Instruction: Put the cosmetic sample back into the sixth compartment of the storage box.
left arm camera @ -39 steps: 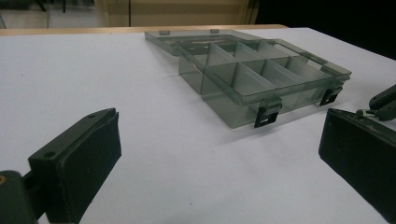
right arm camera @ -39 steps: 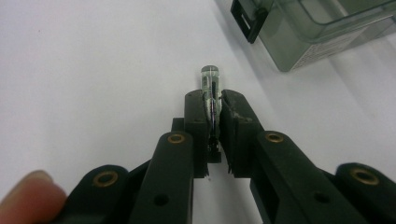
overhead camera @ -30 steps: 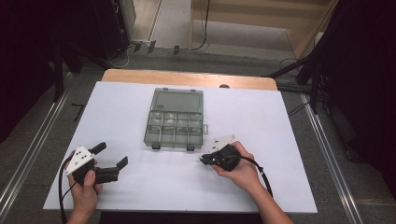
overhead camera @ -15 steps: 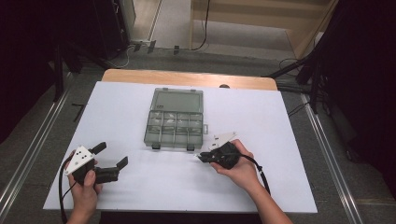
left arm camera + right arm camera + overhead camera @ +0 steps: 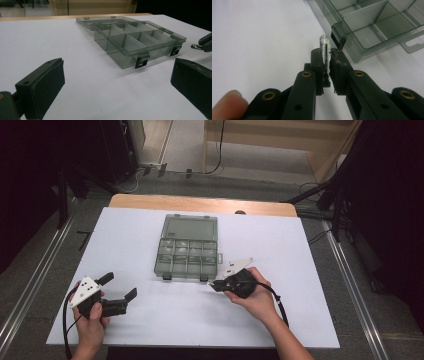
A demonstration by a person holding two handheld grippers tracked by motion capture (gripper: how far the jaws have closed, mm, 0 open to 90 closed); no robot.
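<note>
My worry is the small metal pin (image 5: pixel 324 50) slipping or twisting out as I carry it toward the clear plastic organizer box (image 5: pixel 189 251), because my right gripper (image 5: pixel 218 285) pinches it only by its lower part and its rounded tip could catch on the near latch (image 5: pixel 337 37) or the box wall. The pin stands upright between the nearly closed jaws, its free end poking out at 12 o'clock, just short of the box's near corner at 1 o'clock. My left gripper (image 5: pixel 119 288) rests spread wide and empty, with the box off at its 1 o'clock.
</note>
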